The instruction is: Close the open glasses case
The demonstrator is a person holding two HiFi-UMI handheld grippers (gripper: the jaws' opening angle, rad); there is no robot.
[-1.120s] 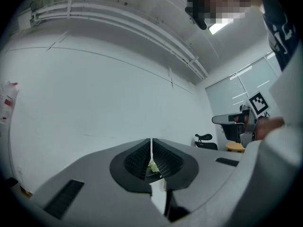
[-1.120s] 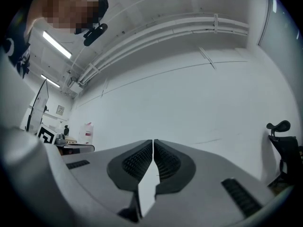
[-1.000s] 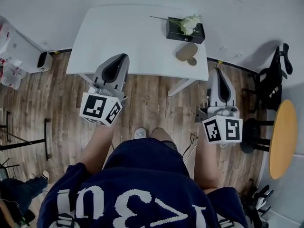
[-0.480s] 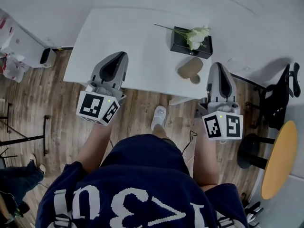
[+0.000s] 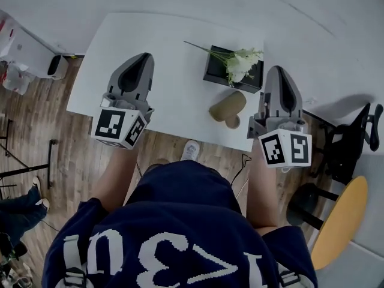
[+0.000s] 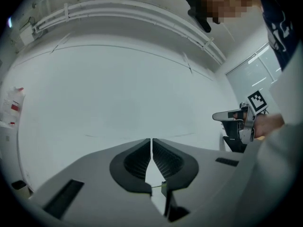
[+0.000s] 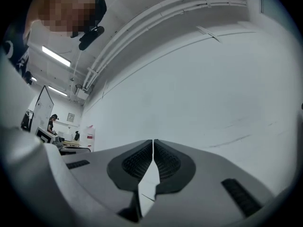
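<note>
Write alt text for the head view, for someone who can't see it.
From above, a person holds the left gripper and right gripper, both shut and empty, at the near edge of a white table. A tan glasses case lies beside the right gripper, in front of a black box with white flowers.

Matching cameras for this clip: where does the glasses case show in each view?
Head view: glasses case on the white table, near edge, just left of the right gripper.
Left gripper view: not in it.
Right gripper view: not in it.
Shared landmark: the right gripper, at mid-right in the left gripper view, jaws shut in its own.
</note>
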